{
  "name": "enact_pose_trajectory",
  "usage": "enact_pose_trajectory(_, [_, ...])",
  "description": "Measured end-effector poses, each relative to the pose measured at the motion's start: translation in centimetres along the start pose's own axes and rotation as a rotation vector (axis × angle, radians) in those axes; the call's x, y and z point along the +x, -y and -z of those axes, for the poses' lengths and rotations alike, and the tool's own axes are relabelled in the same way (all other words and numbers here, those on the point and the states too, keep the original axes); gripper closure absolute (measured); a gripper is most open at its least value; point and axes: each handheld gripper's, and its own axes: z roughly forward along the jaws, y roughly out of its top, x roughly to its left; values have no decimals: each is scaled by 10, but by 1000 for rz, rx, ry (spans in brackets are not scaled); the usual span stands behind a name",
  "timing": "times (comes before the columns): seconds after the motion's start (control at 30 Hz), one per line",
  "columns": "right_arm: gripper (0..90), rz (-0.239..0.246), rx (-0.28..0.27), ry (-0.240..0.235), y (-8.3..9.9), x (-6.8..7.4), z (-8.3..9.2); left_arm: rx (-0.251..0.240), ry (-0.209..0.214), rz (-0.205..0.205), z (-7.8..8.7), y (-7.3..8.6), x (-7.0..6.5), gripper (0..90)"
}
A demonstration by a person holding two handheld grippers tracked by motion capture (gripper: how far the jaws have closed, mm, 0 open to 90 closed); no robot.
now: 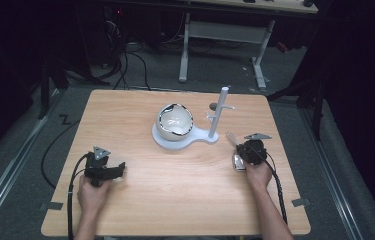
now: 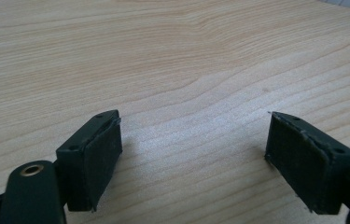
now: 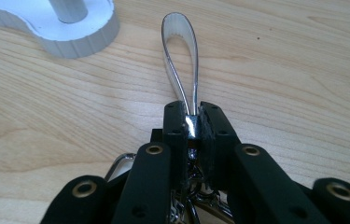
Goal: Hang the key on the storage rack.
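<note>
**Right gripper pinches a metal loop beside the peg stand**

The thing in hand is a shiny metal loop (image 3: 180, 56), seemingly the handle or ring of a small metal piece whose body (image 1: 237, 161) lies under the right gripper (image 3: 191, 122). The jaws are closed on the loop's narrow neck, so the rounded end sticks forward over the wood, pointing toward the white stand (image 1: 185, 138). Holding it by the neck probably leaves the open eye free to go over one of the short pegs on the stand's upright post (image 1: 217, 114). A glossy cream bowl-like vessel (image 1: 174, 121) sits on the stand's round base, just left of the post.

The left gripper (image 2: 193, 154) rests well apart at the desk's near left, jaws spread wide over bare wood, apparently idle.

The desk (image 1: 140, 200) is pale wood with plain grain. Around it lie grey floor, trailing cables and a dim room with a white-framed table (image 1: 225, 30) behind.
</note>
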Motion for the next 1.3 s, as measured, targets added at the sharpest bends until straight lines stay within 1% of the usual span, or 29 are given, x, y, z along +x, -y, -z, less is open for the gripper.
enact_pose_trajectory(0.2, [817, 12, -31, -9, -1, 1, 10, 0, 0, 0, 0, 0, 0, 189])
enact_pose_trajectory(0.33, [817, 4, -55, -20, -1, -1, 17, 0, 1, 0, 0, 0, 0, 189])
enact_pose_trajectory(0.47, [818, 8, -65, -21, -1, -3, 23, 0, 0, -1, 0, 0, 0, 189])
enact_pose_trajectory(0.53, [818, -3, -87, -31, -2, -5, 29, 0, 0, -1, 0, 0, 0, 188])
enact_pose_trajectory(0.67, [818, 0, -109, -38, -2, -6, 36, 0, 0, 0, 0, 0, 0, 189])
enact_pose_trajectory(0.87, [819, 12, -130, -53, -3, -6, 44, 0, 0, -1, 0, 0, 0, 189])
enact_pose_trajectory(0.97, [819, 9, -144, -58, -4, -5, 49, 0, 0, -1, 0, 0, 0, 189])
enact_pose_trajectory(1.07, [819, 5, -159, -79, -5, -7, 53, 0, 0, -1, 0, 0, 0, 189])
enact_pose_trajectory(1.13, [819, -2, -162, -84, -6, -6, 54, 0, 0, -1, 0, 0, 0, 189])
enact_pose_trajectory(1.3, [819, 6, -168, -86, -6, -5, 57, 0, 1, -1, 0, 0, 0, 188])
